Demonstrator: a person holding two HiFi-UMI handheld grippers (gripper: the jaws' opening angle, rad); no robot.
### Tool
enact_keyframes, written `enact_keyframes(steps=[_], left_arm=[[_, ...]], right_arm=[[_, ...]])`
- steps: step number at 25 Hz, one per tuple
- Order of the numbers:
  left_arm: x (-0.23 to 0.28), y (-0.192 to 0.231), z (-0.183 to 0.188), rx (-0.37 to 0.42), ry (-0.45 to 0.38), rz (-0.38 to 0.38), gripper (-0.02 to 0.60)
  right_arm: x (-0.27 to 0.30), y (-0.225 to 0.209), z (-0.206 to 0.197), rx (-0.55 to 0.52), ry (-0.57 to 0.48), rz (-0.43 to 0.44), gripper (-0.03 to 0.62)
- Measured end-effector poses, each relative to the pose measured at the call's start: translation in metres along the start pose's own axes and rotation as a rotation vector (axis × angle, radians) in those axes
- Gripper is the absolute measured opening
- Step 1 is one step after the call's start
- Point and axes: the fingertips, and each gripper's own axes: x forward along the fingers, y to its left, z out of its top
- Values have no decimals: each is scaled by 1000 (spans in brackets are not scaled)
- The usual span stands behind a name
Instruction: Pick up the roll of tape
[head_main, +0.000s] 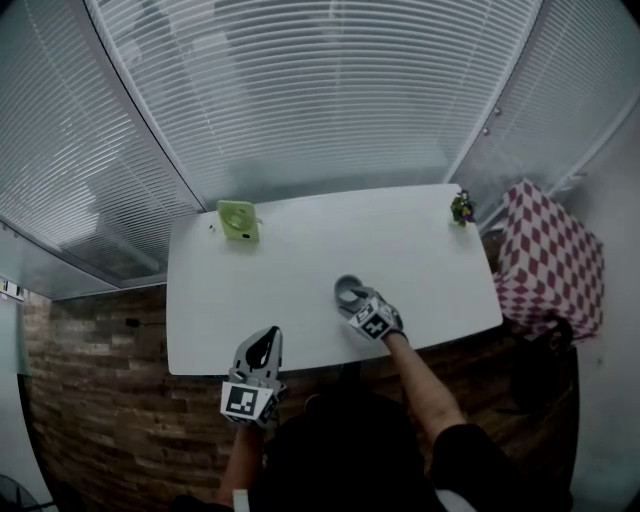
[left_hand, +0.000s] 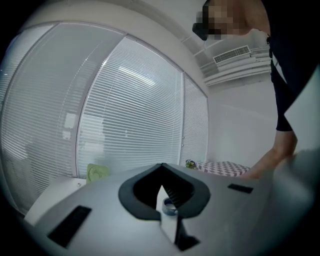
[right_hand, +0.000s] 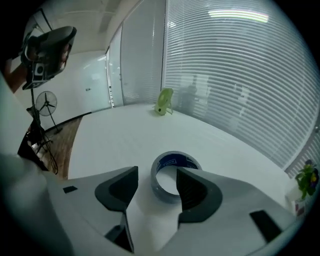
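Saw the roll of tape (right_hand: 161, 190) lying flat on the worktop (right_hand: 115, 135), lower centre, its left wall between the right gripper's (right_hand: 157, 171) wide-apart jaws (nothing gripped yet). Noted left gripper's (left_hand: 161, 167) jaws together, empty, farther off.

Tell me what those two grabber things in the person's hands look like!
The left gripper and the right gripper are both smooth pale grey plastic. Each has two pointed jaws lined with ribbed black pads and carries a cube covered in black-and-white square markers. The person wears a dark top with short sleeves.
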Motion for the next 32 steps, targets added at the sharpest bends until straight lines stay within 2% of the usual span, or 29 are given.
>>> enact_keyframes(steps=[5, 8, 12, 14, 18, 26, 32], left_arm=[[1, 3, 0, -2, -4, 9, 6], [0, 8, -3, -25, -16, 23, 6], [-4, 17, -11, -22, 19, 52, 6], [-4, 19, -12, -21, 21, 55, 6], [-5, 26, -15, -40, 26, 73, 6], [-3, 22, -12, -35, 14, 62, 6], [-2, 23, -14, -23, 18, 54, 6]], right_arm=[[17, 8, -13, -57, 68, 42, 235], [27, 9, -17, -91, 116, 57, 198], [37, 19, -38, -199, 209, 93, 183], [41, 13, -38, -232, 210, 61, 110], [41, 12, -37, -261, 227, 71, 91], [38, 13, -38, -241, 212, 92, 53], [32, 9, -31, -163, 149, 46, 46]])
